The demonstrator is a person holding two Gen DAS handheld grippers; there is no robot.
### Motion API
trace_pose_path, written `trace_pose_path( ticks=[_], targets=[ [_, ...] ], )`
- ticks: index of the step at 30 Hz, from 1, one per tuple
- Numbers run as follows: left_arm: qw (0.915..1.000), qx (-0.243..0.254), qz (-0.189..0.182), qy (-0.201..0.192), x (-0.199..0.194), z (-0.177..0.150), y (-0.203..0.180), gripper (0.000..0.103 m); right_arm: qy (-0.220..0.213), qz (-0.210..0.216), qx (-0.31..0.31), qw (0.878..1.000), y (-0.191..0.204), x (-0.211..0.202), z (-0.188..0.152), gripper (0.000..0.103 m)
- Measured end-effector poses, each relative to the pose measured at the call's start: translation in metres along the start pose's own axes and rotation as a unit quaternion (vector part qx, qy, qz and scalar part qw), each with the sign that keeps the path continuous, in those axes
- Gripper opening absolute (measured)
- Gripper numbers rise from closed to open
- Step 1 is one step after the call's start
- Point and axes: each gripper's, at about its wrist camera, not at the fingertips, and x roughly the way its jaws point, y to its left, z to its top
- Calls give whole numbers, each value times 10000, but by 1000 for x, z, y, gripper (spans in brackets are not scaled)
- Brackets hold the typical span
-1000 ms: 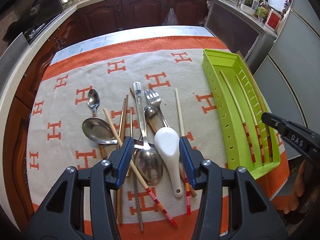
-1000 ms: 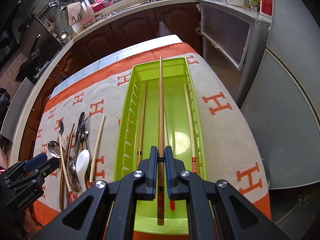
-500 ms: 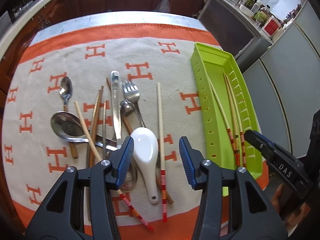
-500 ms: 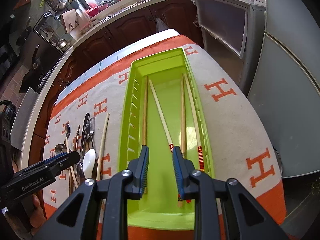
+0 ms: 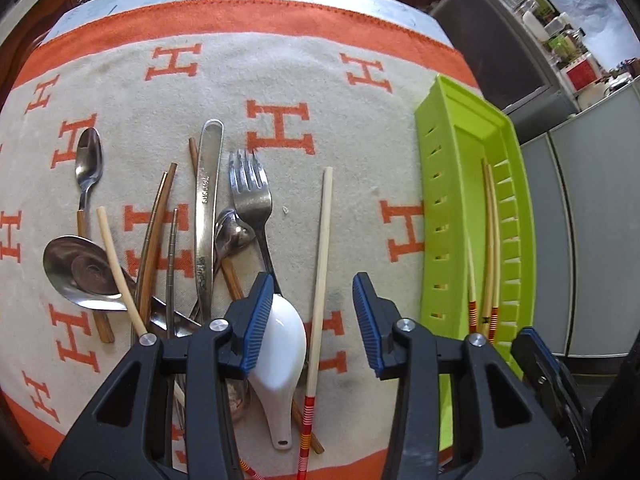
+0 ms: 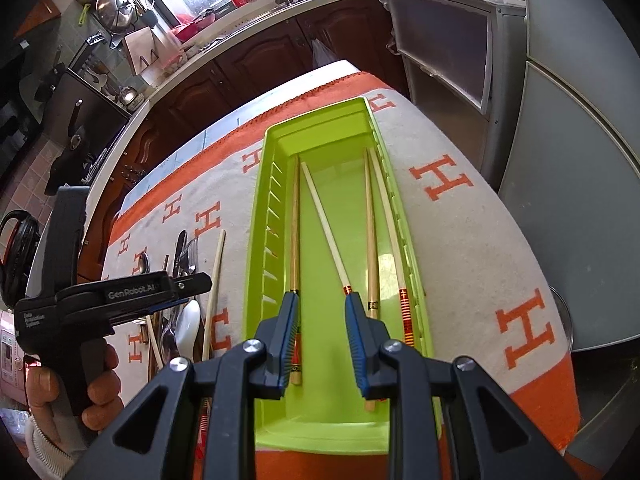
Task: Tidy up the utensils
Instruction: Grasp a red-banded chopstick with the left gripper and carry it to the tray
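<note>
My left gripper [image 5: 314, 312] hangs low over the utensil pile, its jaws closing. A pale chopstick with a red-striped end [image 5: 323, 240] lies between the pads, which are clear of it. A white ceramic spoon [image 5: 280, 340] sits just under the left pad. A fork [image 5: 250, 188], a knife [image 5: 206, 200], a large steel spoon [image 5: 80, 272] and brown chopsticks [image 5: 156, 220] lie to the left. My right gripper [image 6: 322, 320] stands open and empty over the near end of the green tray [image 6: 260, 240]. Several chopsticks [image 6: 328, 232] rest in that tray.
An orange and cream cloth with H marks [image 5: 280, 128] covers the table. The tray [image 5: 452, 160] lies along its right side, close to the edge. A hand [image 6: 96, 392] holds the left gripper's handle. Dark kitchen cabinets [image 6: 260, 60] and a grey fridge [image 6: 580, 160] surround the table.
The right gripper opened and let its chopstick fall into the tray. The left gripper sank and shifted right, from the steel spoon to the pale chopstick, and its jaws narrowed.
</note>
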Motion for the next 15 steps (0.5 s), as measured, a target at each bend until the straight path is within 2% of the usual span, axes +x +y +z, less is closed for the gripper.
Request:
trace_pose_path(
  ticks=[6,12,14,15],
  targets=[
    [9990,278,352,-74,7,1,-18,30,26,3,-3,10000,0,1,0,24],
    [9980,439,449,119,22,0,-31,25,10,-1,-2,10000,0,1,-1,24],
    [9974,479,536,67,24,0,-37,24,-6,-12,-4,10000,0,1,-2,24],
    [9969,507,588,75,25,-1,-38,20,-6,-9,3,10000,0,1,-2,24]
  ],
)
